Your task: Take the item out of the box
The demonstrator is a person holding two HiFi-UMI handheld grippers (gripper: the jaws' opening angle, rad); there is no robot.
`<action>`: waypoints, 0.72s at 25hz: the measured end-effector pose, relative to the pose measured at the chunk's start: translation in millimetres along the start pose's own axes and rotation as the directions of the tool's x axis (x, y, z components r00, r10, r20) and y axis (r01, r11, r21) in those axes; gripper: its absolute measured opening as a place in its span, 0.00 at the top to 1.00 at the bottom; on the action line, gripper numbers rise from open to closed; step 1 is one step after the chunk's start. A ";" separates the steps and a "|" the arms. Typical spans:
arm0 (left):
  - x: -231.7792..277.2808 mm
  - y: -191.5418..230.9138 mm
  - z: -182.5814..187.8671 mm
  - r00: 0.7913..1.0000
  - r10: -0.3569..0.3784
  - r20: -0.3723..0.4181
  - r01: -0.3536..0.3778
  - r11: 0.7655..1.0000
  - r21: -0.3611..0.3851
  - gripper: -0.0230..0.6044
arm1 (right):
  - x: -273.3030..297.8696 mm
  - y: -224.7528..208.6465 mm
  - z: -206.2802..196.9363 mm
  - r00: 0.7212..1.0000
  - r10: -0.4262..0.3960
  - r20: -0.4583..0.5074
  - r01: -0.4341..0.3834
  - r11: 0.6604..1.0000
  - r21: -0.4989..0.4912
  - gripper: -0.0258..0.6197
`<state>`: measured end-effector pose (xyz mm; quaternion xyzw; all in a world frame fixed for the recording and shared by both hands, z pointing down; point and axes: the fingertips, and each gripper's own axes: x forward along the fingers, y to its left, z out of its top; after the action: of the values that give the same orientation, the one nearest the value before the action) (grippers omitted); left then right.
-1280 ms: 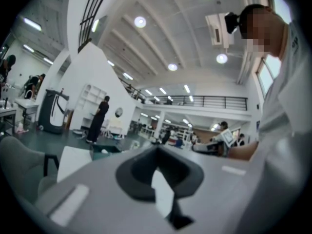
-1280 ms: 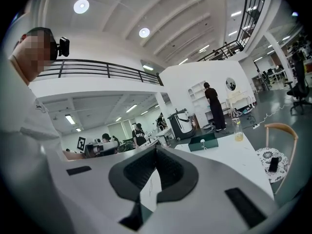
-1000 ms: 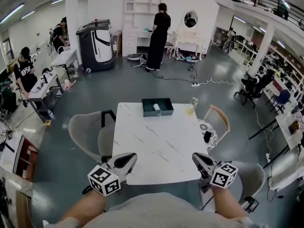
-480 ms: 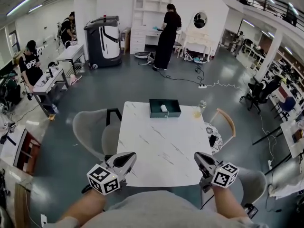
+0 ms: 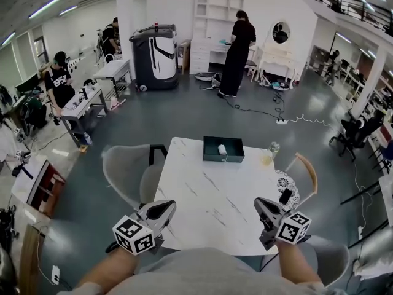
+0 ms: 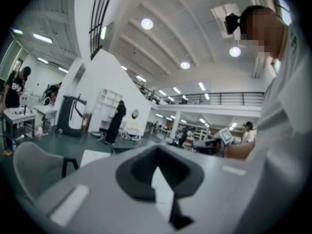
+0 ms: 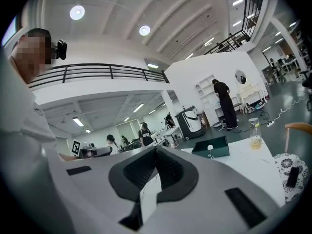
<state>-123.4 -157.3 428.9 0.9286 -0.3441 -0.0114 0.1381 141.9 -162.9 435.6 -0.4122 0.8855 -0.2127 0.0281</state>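
Note:
A dark green open box stands at the far edge of the white marble table, with a small white item inside it. Both grippers hover over the table's near edge, far from the box. My left gripper is shut and empty; in the left gripper view its jaws meet. My right gripper is shut and empty too. The right gripper view looks past the closed jaws to the box and the white item.
A bottle of yellow liquid stands right of the box. A grey chair sits at the table's left. At the right, a wooden chair holds a phone on a patterned cushion. People work at desks in the background.
The head view has swung, so the table and box now sit lower and further right in the picture. Both grippers stay shut at the near edge, hardly moved.

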 end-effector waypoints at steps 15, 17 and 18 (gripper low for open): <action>144.3 -34.3 -13.5 0.987 0.156 -0.036 -0.157 0.987 -0.029 0.97 | -5.3 -131.2 33.9 0.982 0.170 -0.085 -0.173 0.985 -0.025 0.95; 157.8 -39.3 -16.2 0.984 0.171 -0.049 -0.173 0.985 -0.028 0.97 | -4.6 -141.1 37.5 0.977 0.193 -0.094 -0.196 0.980 -0.031 0.95; 164.0 -41.8 -17.4 0.983 0.178 -0.054 -0.179 0.983 -0.028 0.97 | -4.7 -145.3 38.9 0.974 0.204 -0.099 -0.208 0.977 -0.036 0.95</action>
<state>30.4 -228.1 446.7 0.8917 -0.4221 0.0193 0.1624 258.1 -255.9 457.8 -0.3081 0.9285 -0.2074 -0.0016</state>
